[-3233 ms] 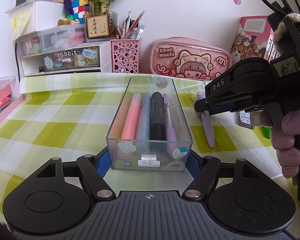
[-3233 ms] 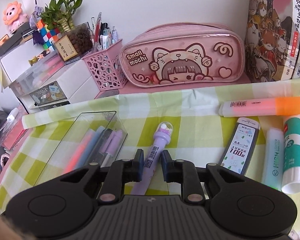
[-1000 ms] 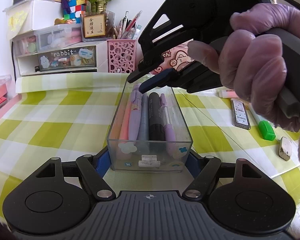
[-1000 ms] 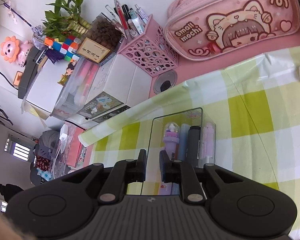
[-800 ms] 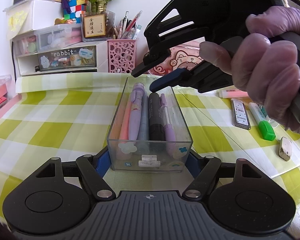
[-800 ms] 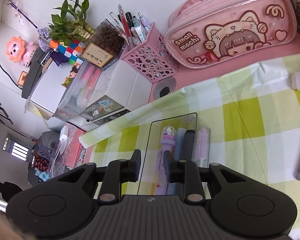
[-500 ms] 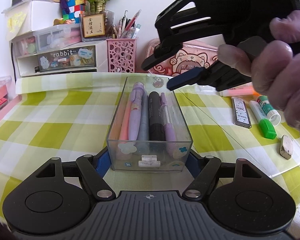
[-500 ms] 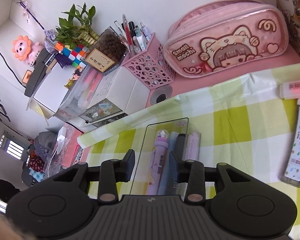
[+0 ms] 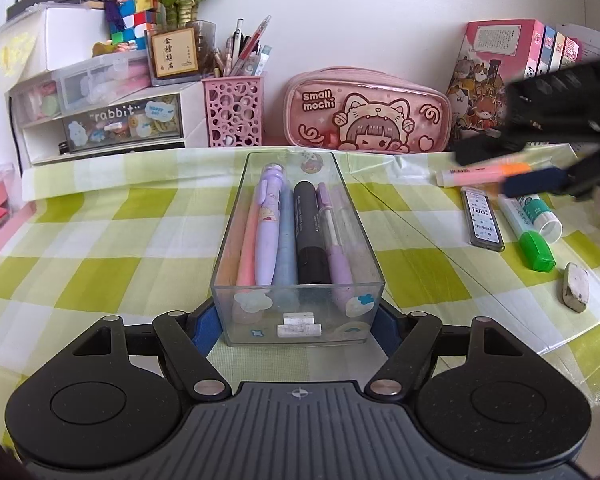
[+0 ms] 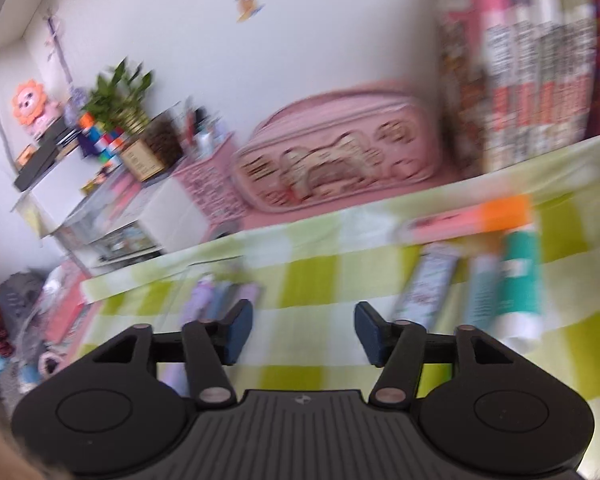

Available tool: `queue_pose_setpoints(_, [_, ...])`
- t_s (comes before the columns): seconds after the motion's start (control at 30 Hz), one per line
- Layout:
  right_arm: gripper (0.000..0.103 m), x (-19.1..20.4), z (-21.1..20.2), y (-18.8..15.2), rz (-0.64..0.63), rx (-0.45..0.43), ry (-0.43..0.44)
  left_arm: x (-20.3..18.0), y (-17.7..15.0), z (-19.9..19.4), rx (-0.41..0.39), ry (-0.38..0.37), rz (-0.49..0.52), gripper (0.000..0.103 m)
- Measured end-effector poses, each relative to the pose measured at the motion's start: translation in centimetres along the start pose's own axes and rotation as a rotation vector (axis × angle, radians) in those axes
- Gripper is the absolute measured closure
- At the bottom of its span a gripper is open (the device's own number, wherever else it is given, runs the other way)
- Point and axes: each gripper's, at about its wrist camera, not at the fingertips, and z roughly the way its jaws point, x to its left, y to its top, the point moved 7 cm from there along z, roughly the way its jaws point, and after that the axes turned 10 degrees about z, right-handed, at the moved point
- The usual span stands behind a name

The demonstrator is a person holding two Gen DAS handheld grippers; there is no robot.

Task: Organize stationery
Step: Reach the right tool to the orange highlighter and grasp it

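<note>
My left gripper (image 9: pixel 298 322) is shut on the near end of a clear pen box (image 9: pixel 236 224) standing on the checked cloth. In the box lie several pens, with a purple cartoon pen (image 9: pixel 268 224) on top at the left. My right gripper (image 10: pixel 300 330) is open and empty; it also shows in the left wrist view (image 9: pixel 512 170), blurred, above the loose stationery at the right. There lie an orange highlighter (image 9: pixel 484 174), a lead refill case (image 9: pixel 482 222), a green highlighter (image 9: pixel 530 240), a glue stick (image 9: pixel 540 214) and an eraser (image 9: pixel 576 286).
At the back stand a pink mesh pen holder (image 9: pixel 234 114), a pink pencil case (image 9: pixel 366 114), a white drawer unit (image 9: pixel 96 120) and a row of books (image 9: pixel 512 76). A clear sheet (image 9: pixel 480 300) lies under the loose items at the right.
My right gripper let go of the purple pen in the box, opened wide, and swung away to the right over the loose stationery. The left gripper and the box have not moved.
</note>
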Motion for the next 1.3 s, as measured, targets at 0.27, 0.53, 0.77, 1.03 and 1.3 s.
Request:
queue_pose_setpoints(0.27, [0.035,-4.2,-0.5,0.6,-0.071,-0.095,-0.152,0.1,0.0,0.0,0.001,-0.011,-0.009,0.030])
queue_pose_setpoints(0.53, [0.035,-4.7,2.2,2.6,-0.122,-0.084,-0.205,0.1,0.1,0.1,0.001,-0.011,-0.007,0.030])
queue_pose_setpoints(0.77, [0.034,-6.8,3.6,4.5,-0.026,-0.089,-0.216,0.1,0.1,0.1,0.001,-0.012,-0.007,0.030])
queue_pose_setpoints(1.03, [0.041,-7.1,4.5,6.5,0.021,-0.128,-0.175,-0.1,0.1,0.1,0.005,-0.004,0.002,0.030])
queue_pose_setpoints(1.3, [0.078,-5.8,4.8,6.4,0.032,-0.095,-0.131,0.0,0.0,0.1,0.004,-0.003,0.001,0.029])
